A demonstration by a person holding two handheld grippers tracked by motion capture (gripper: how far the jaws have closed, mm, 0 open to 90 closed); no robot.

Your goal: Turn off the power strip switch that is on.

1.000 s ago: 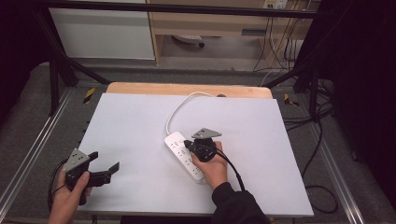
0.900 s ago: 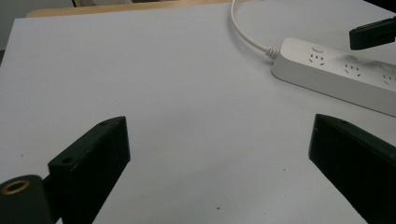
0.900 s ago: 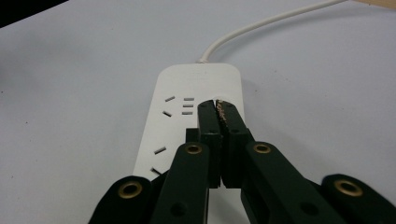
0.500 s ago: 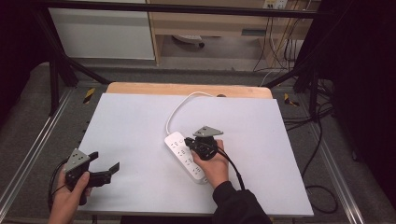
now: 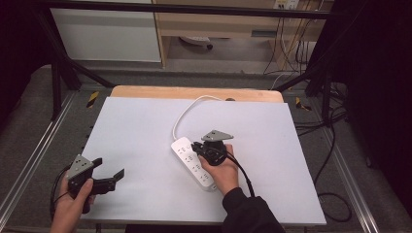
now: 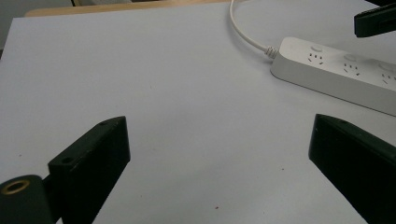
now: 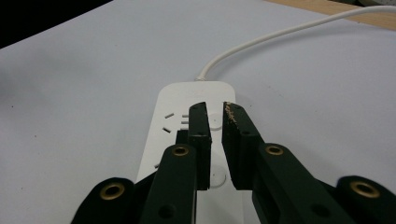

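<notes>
A white power strip (image 5: 180,147) lies slantwise at the middle of the white table top, and its white cable (image 5: 182,116) curves off to the far edge. My right gripper (image 5: 197,145) hovers low over the strip's cable end. Its jaws are shut to a narrow slit with nothing between them. In the right gripper view the right gripper (image 7: 215,109) points along the power strip (image 7: 187,100) over a round button. My left gripper (image 5: 111,166) rests at the front left, open wide and empty. The left gripper view looks past the left gripper (image 6: 219,140) to the power strip (image 6: 336,70).
The white sheet (image 5: 141,126) covers a wooden table whose far edge (image 5: 194,92) shows bare. Metal frame rails (image 5: 29,160) run along both sides. Cables (image 5: 335,145) hang off the right side. The right gripper's tip (image 6: 373,21) shows at the top right of the left gripper view.
The right gripper has edged slightly farther along the strip toward its cable end. The left gripper has stayed put.
</notes>
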